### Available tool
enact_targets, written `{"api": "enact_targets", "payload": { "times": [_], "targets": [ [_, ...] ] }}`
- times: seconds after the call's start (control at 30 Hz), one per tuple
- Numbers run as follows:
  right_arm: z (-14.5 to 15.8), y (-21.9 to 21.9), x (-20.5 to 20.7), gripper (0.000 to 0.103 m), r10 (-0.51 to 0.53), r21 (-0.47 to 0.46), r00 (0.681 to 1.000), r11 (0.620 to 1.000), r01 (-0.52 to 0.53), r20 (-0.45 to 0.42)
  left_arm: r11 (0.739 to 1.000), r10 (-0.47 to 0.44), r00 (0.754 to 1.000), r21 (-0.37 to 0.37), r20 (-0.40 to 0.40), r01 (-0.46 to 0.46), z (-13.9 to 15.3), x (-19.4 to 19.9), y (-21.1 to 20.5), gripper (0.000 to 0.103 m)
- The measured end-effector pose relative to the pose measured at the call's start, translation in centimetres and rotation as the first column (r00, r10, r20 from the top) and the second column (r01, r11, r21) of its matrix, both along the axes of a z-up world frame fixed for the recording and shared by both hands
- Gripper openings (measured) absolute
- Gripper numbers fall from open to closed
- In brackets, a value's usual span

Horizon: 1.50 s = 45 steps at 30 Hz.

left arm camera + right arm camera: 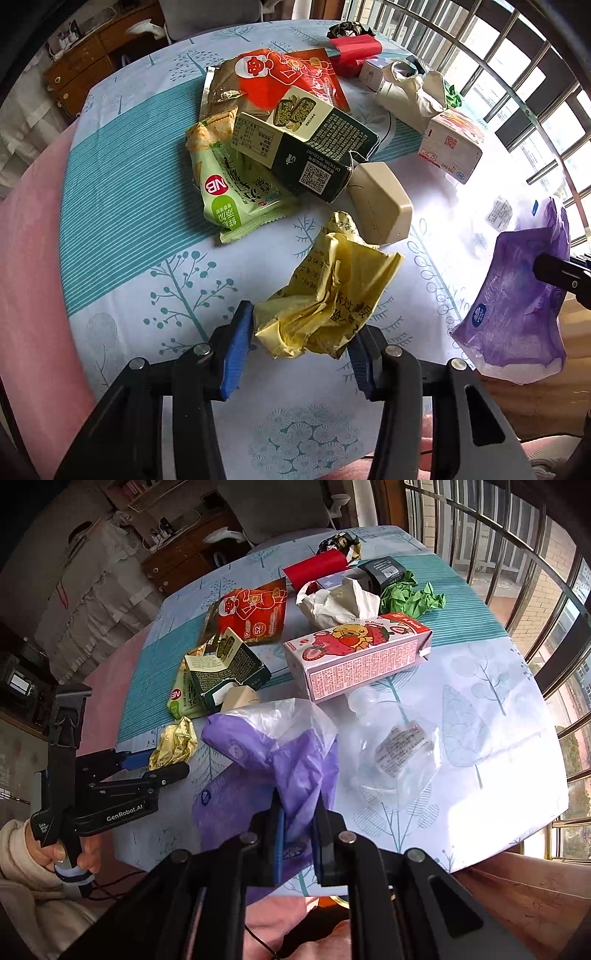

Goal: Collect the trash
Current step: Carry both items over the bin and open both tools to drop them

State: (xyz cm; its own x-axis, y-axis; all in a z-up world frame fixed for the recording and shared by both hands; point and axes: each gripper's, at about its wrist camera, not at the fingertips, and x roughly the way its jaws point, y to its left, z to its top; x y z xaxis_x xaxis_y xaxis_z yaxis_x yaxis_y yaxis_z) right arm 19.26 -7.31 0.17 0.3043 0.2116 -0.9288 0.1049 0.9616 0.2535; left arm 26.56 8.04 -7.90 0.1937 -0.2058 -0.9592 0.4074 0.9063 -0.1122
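A crumpled yellow wrapper (325, 302) lies on the tree-patterned tablecloth (155, 288) between the blue pads (236, 343) of my left gripper (299, 343), and both pads touch its sides. From the right wrist view, the same wrapper (175, 744) sits at the tips of the left gripper (155, 764), which a hand holds. My right gripper (299, 834) is shut on a purple plastic bag (295, 771) that hangs bunched above the table's near edge. That bag (517, 314) also shows at the right of the left wrist view.
More litter lies beyond: a green snack wrapper (229, 192), a dark green carton (314, 147), a red packet (288, 81), a beige box (380, 203), a pink strawberry carton (354, 653), a clear plastic bag (399, 757) and crumpled white paper (340, 602). Window bars (517, 554) stand at the right.
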Motion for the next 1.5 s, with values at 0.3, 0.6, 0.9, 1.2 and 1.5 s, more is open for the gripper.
{"api": "enact_targets", "payload": {
  "times": [0.3,0.6,0.9,1.2,1.5],
  "targets": [
    [-0.3,-1.4,-4.0,0.011,0.229,0.025,0.973,0.973,-0.23,0.014,0.969,0.243,0.969,-0.063,0.045,-0.24,3.7,-8.5,0.4,0.047],
    [-1.4,-5.5,-11.7,0.011,0.388,0.052,0.921,0.92,-0.388,0.012,0.912,0.41,0.91,-0.06,0.064,-0.406,3.2,-20.1,-4.3,0.047],
    [-6.3,-6.8,-17.3,0.011,0.397,0.075,0.913,0.918,-0.391,-0.097,0.914,0.407,0.913,0.0,0.034,-0.407,0.1,-26.8,-7.2,0.047],
    [-16.1,-8.0,-19.1,0.012,0.288,0.022,0.934,0.957,-0.29,-0.213,0.922,0.387,0.92,0.047,-0.07,-0.384,-9.3,-27.9,-9.5,0.048],
    [-30.3,-8.1,-18.4,0.012,0.182,-0.016,0.944,0.981,-0.194,-0.274,0.92,0.392,0.908,0.061,-0.145,-0.388,-23.1,-25.2,-10.9,0.05]
  ]
}}
